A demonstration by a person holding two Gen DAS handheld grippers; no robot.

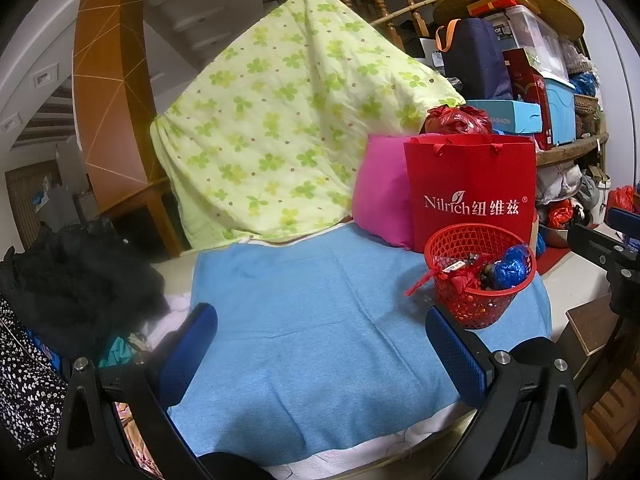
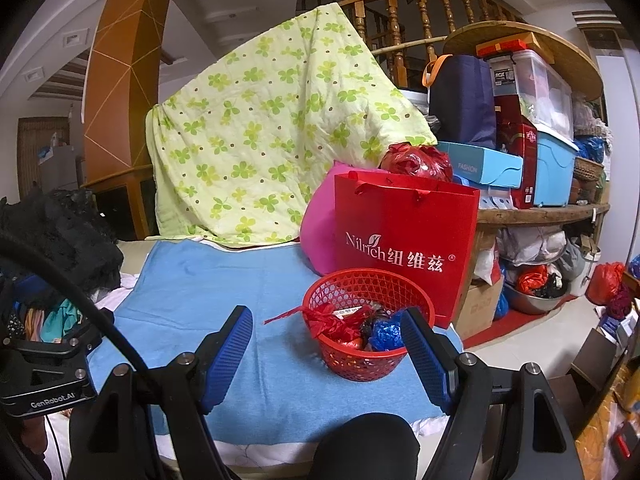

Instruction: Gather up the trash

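Both grippers, left gripper (image 1: 320, 352) and right gripper (image 2: 326, 354), sit with jaws apart, holding nothing over the blue towel (image 2: 224, 292). Red mesh basket (image 2: 368, 320) already holds wrappers (image 2: 340, 324). Looks finished; next, scan for strays.

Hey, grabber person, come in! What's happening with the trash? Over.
Both grippers open, empty. Trash in red basket on blue towel. Nothing in the way.

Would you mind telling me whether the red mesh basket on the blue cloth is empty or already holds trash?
It holds trash: the red basket stands upright with crumpled red and blue wrappers inside.
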